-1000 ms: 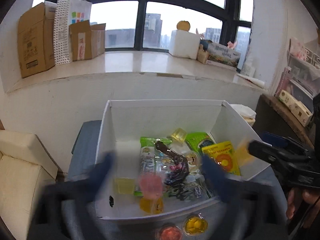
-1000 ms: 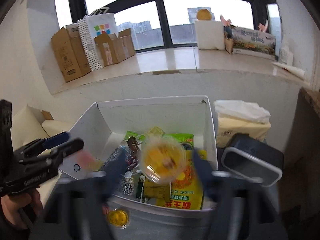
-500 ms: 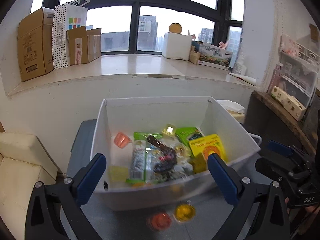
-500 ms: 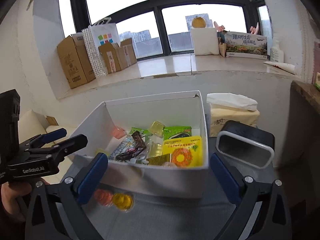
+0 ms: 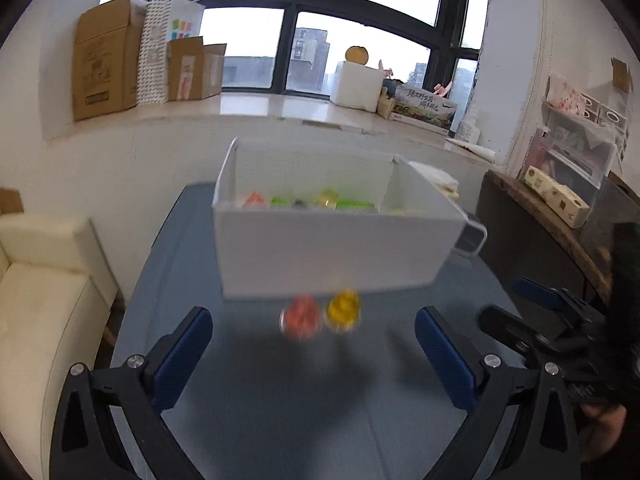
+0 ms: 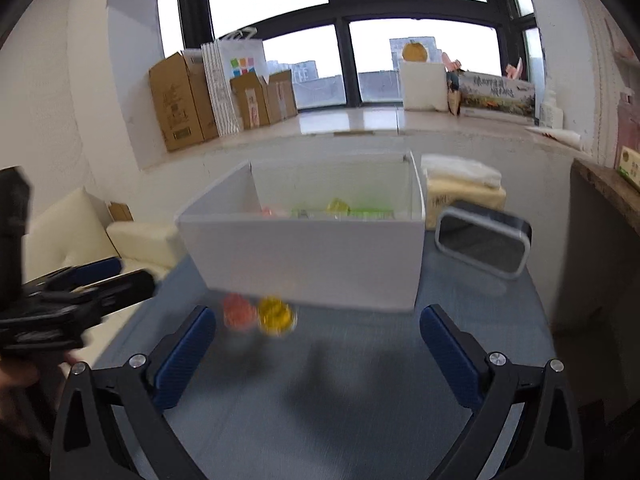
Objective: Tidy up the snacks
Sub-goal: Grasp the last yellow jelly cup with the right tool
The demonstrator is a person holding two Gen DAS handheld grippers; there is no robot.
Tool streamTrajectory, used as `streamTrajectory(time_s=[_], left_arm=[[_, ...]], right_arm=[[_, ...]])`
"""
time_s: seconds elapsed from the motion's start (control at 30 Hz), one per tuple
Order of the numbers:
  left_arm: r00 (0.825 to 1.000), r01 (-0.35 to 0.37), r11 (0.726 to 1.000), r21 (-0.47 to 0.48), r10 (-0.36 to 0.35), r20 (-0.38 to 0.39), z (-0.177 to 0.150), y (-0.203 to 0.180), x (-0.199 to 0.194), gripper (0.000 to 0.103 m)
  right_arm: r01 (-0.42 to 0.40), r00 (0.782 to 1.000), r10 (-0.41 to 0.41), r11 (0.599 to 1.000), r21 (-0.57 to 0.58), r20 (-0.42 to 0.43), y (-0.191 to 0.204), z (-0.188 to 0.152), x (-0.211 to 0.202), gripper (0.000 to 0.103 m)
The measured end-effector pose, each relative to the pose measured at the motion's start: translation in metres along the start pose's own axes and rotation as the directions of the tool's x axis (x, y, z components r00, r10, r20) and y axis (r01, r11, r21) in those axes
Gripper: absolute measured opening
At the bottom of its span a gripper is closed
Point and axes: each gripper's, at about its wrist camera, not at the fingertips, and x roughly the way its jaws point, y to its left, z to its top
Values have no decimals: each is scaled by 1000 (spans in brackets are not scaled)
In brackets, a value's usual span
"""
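Both grippers, left (image 5: 313, 354) and right (image 6: 316, 352), gape empty over the blue-grey table (image 5: 280, 408) below a windowsill (image 5: 256, 106).

Cardboard boxes (image 6: 182, 100) and a white paper bag (image 6: 234, 80) stand on the windowsill (image 6: 360, 122). Cream sofa (image 5: 38, 300) left of bench. Dark bin (image 6: 482, 246) beside tissue pack (image 6: 460, 184).

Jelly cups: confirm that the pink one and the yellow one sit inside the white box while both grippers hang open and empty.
Not inside. The left wrist view shows the pink jelly cup and the yellow jelly cup on the blue table, just in front of the white box. The left gripper and right gripper are indeed open and empty.
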Motion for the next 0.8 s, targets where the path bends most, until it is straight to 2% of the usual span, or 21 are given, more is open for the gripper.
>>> streamTrajectory(time_s=[0.13,0.23,0.37,0.53,0.67,0.73,0.8], left_arm=[[1000,-23,1000,-1,23,-21,-28,1,-15,103],[999,-32,999,-14,32,-24,-40,5,-24,103],[999,-37,999,-33,36,-28,-46,12,-30,103],[998,-55,997,-45,53,-37,-52,20,-33,103],[997,-66,996,-60,63,-49,-54,26,-30,103],[997,-59,996,-65,56,-55,-53,27,-27,103],[997,-61,996,-62,58,-55,-53,25,-25,103]], right_arm=[[-21,997,23,999,28,-68,5,-17,18,103],[-25,995,25,1000,-1,-99,16,-20,35,103],[-16,991,10,999,-44,-133,32,-17,66,103],[-14,982,10,1000,-20,-188,35,-6,108,103],[1,979,-7,999,-32,-205,40,1,128,96],[10,973,-21,999,-48,-229,43,1,136,87],[9,964,-25,998,-62,-266,45,-2,145,55]])
